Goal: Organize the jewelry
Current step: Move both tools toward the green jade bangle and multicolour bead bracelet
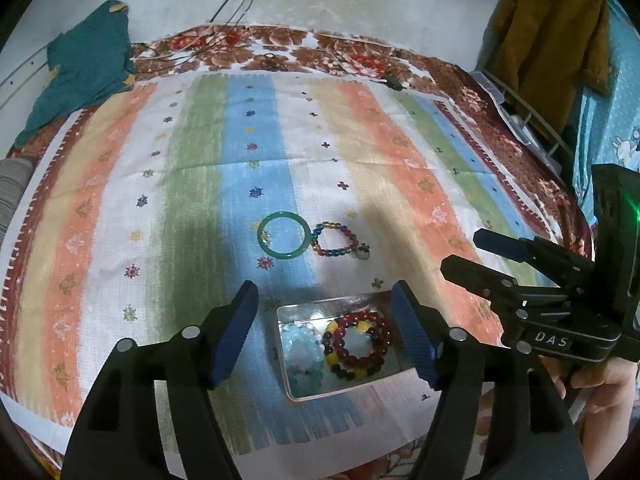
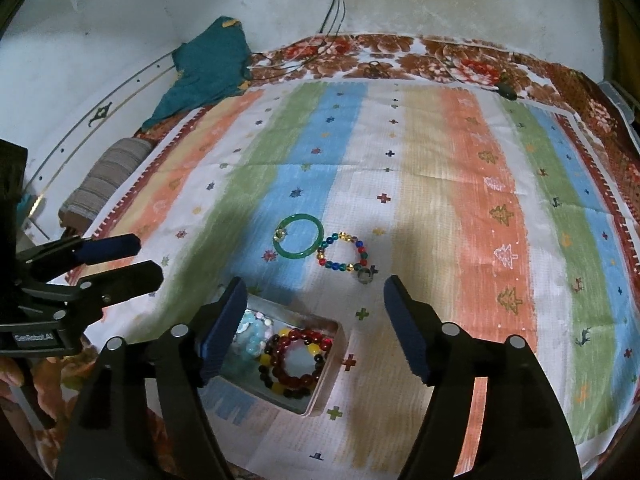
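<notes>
Left wrist view: both my tools, left tool [image 1: 324, 334] and right tool [image 2: 314, 330], stand apart, empty. Green bangle [image 1: 283, 235] lies on the bed at twelve o'clock of the tin [image 1: 396, 364]; I judge it rigid, slick, breakable, so pinch across its rim.

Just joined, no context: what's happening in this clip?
A person is sorting jewelry on a striped cloth, with a hand-held gripper in each hand. The left hand-held gripper and the right hand-held gripper are both open and hold nothing. The metal tin below them already holds a pale blue bead bracelet and a dark red bead bracelet. A green bangle and a multicolored bead bracelet lie on the cloth beyond the tin, next to each other.
</notes>
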